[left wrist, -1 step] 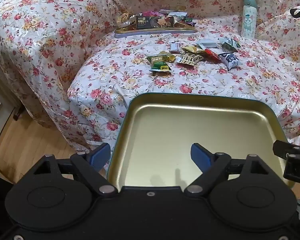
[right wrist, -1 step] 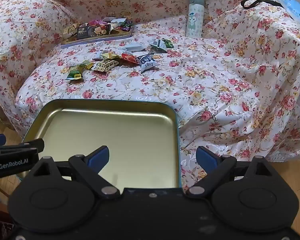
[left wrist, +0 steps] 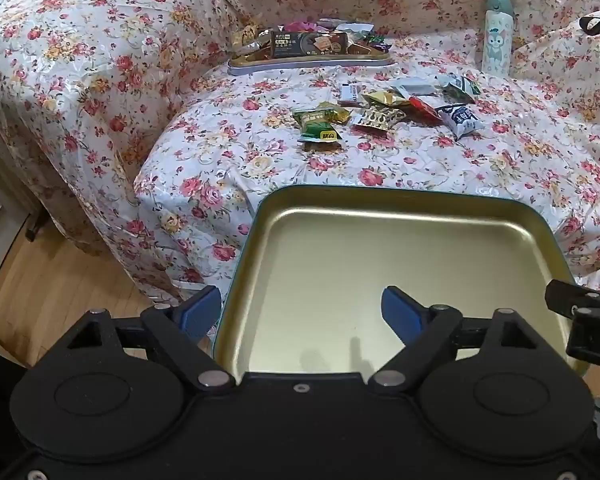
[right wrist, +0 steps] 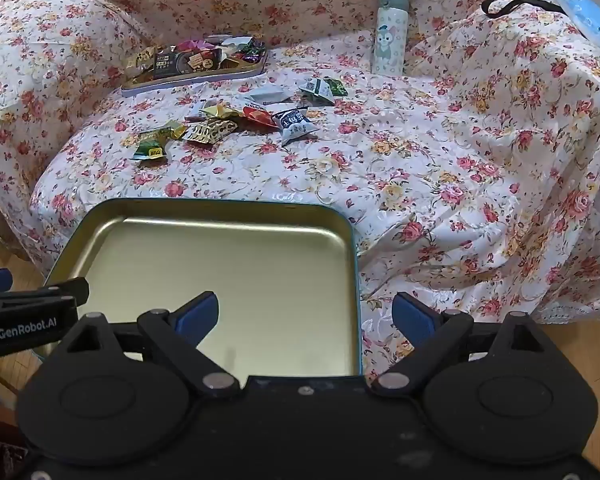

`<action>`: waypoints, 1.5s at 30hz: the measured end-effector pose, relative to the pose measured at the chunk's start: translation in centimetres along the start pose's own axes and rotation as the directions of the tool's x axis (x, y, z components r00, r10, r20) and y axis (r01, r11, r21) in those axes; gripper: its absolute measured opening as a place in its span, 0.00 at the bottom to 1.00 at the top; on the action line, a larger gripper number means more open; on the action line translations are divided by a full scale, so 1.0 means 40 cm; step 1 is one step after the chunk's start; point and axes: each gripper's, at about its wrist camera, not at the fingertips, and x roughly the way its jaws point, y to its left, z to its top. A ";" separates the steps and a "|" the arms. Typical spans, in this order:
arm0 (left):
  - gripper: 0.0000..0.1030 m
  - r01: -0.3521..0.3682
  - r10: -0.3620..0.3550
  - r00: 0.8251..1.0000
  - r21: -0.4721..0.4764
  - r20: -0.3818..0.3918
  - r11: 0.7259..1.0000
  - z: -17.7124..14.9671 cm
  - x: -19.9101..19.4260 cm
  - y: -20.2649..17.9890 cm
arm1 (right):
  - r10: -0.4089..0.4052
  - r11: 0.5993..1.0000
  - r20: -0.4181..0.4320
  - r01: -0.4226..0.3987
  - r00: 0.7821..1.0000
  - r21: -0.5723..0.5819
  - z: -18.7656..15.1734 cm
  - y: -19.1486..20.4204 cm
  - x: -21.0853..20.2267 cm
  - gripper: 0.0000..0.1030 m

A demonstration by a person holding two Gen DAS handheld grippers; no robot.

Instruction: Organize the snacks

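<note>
An empty gold tin tray (left wrist: 380, 248) with a teal rim sits at the front edge of the floral sofa seat. My left gripper (left wrist: 300, 306) is open and straddles the tray's left rim, one blue finger outside it and one over the bare bottom. My right gripper (right wrist: 306, 309) is open astride the right rim of the tray (right wrist: 240, 264). No pad presses on the rim. Several loose wrapped snacks lie further back on the seat: a green packet (left wrist: 318, 126), a gold patterned one (left wrist: 380, 116) and a white-and-blue one (right wrist: 296, 124).
A second tin tray (left wrist: 300, 66) heaped with snacks stands at the back left of the seat. A pale cartoon bottle (right wrist: 390, 36) stands upright against the backrest. A black strap (right wrist: 516, 2) lies on the right armrest. Wooden floor (left wrist: 60, 280) shows below the sofa.
</note>
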 end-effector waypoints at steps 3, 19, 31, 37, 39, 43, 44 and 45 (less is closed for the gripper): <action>0.85 -0.009 0.009 1.000 0.009 0.009 1.000 0.001 -0.004 -0.003 | 0.006 1.000 -0.004 -0.006 1.000 0.003 0.000 0.000 0.002 0.95; 0.85 -0.005 0.005 1.000 0.013 0.007 1.000 -0.005 -0.003 -0.005 | 0.014 1.000 -0.009 -0.014 1.000 -0.016 -0.004 0.003 -0.001 0.95; 0.85 -0.004 0.004 1.000 0.009 0.006 1.000 -0.010 -0.001 -0.002 | 0.015 1.000 -0.009 -0.015 1.000 -0.019 -0.004 0.004 -0.002 0.95; 0.85 -0.003 0.003 1.000 0.010 0.007 1.000 -0.010 -0.001 -0.001 | 0.015 1.000 -0.009 -0.015 1.000 -0.019 -0.004 0.004 -0.002 0.95; 0.85 -0.003 0.002 1.000 0.011 0.006 1.000 -0.010 -0.001 -0.001 | 0.015 1.000 -0.008 -0.016 1.000 -0.019 -0.004 0.004 -0.003 0.95; 0.85 -0.002 0.002 1.000 0.011 0.007 1.000 -0.013 0.001 0.002 | 0.015 1.000 -0.008 -0.015 1.000 -0.020 -0.004 0.005 -0.003 0.95; 0.85 -0.003 0.002 1.000 0.011 0.007 1.000 -0.013 0.001 0.002 | 0.015 1.000 -0.009 -0.016 1.000 -0.020 -0.004 0.005 -0.003 0.95; 0.85 -0.003 0.003 1.000 0.010 0.007 1.000 -0.013 0.000 0.002 | 0.015 1.000 -0.009 -0.016 1.000 -0.020 -0.004 0.005 -0.004 0.95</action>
